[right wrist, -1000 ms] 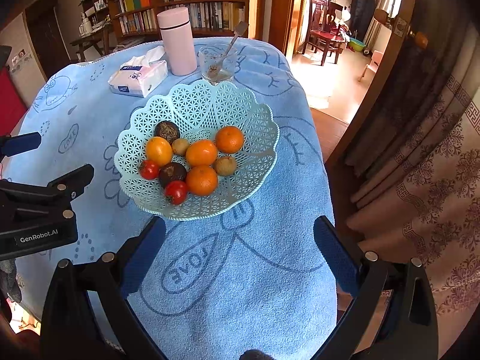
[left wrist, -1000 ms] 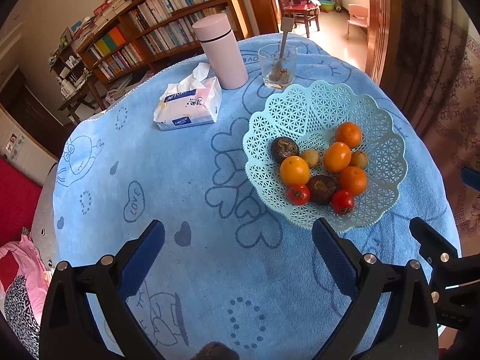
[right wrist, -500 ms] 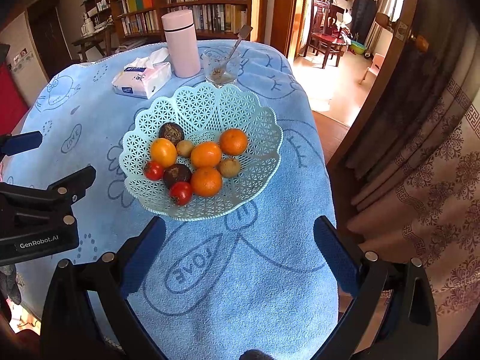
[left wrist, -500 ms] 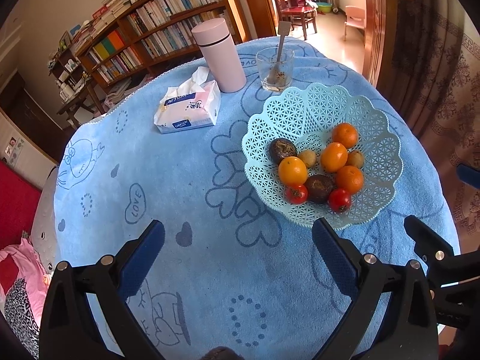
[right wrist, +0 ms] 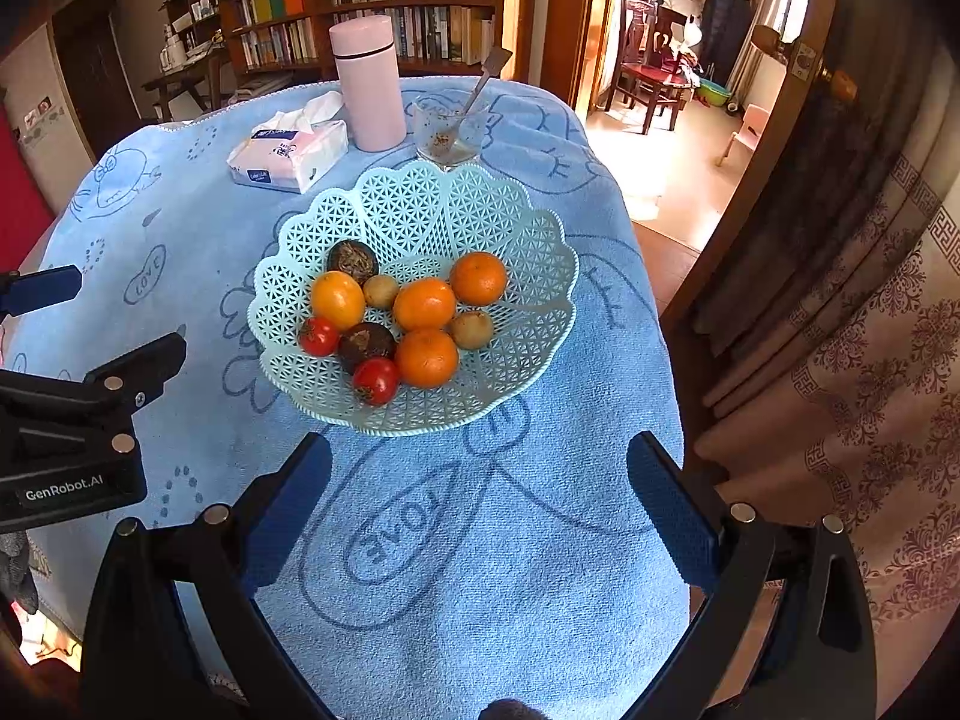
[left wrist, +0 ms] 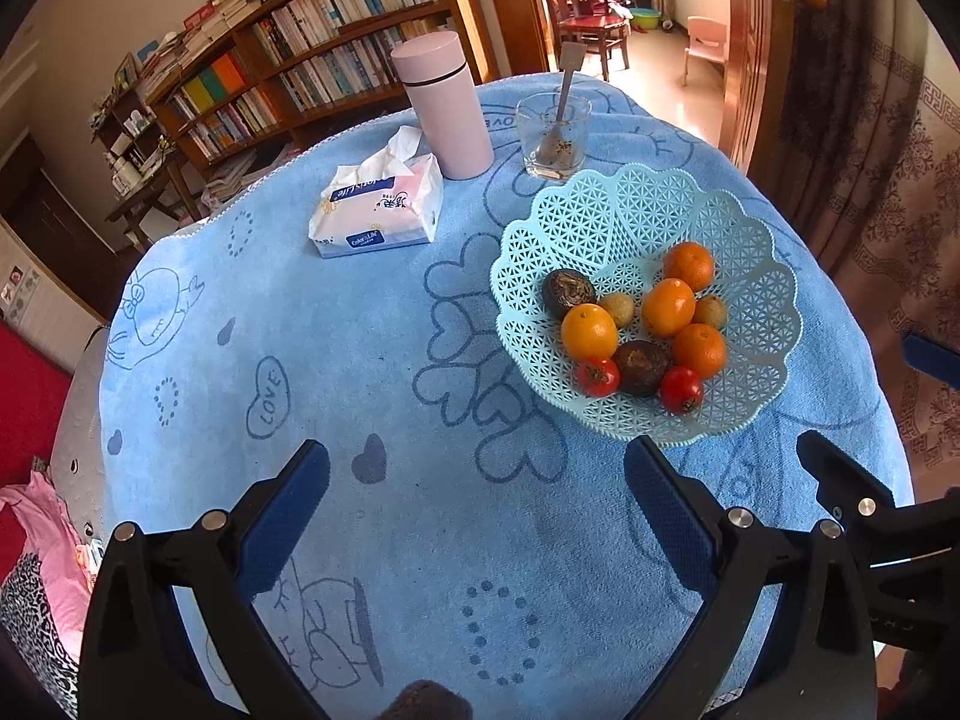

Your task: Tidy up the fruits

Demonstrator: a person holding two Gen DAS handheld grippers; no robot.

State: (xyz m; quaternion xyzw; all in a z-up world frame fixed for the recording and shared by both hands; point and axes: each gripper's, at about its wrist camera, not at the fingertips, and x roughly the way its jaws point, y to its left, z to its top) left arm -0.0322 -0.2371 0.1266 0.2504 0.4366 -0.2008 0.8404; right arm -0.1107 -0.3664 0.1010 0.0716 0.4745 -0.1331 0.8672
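Note:
A light blue lattice fruit basket [left wrist: 756, 252] [right wrist: 528, 240] stands on the blue tablecloth. It holds several oranges [left wrist: 667, 307] [right wrist: 423, 303], two red tomatoes [left wrist: 681, 390] [right wrist: 375, 381], two dark brown fruits [left wrist: 569, 293] [right wrist: 366, 347] and two small tan fruits [left wrist: 617, 307] [right wrist: 472, 329]. My left gripper [left wrist: 477, 480] is open and empty, above the cloth to the basket's left front. My right gripper [right wrist: 480, 477] is open and empty, above the cloth in front of the basket.
A pink tumbler [left wrist: 444, 114] [right wrist: 367, 84], a glass with a spoon [left wrist: 552, 138] [right wrist: 447, 132] and a tissue pack [left wrist: 378, 216] [right wrist: 291, 150] stand behind the basket. The table edge drops off to the right by a curtain [right wrist: 840, 360]. Bookshelves [left wrist: 312, 78] stand behind.
Both grippers have pulled back and up a little from the basket, so the table looks smaller and farther. The fruit has not moved.

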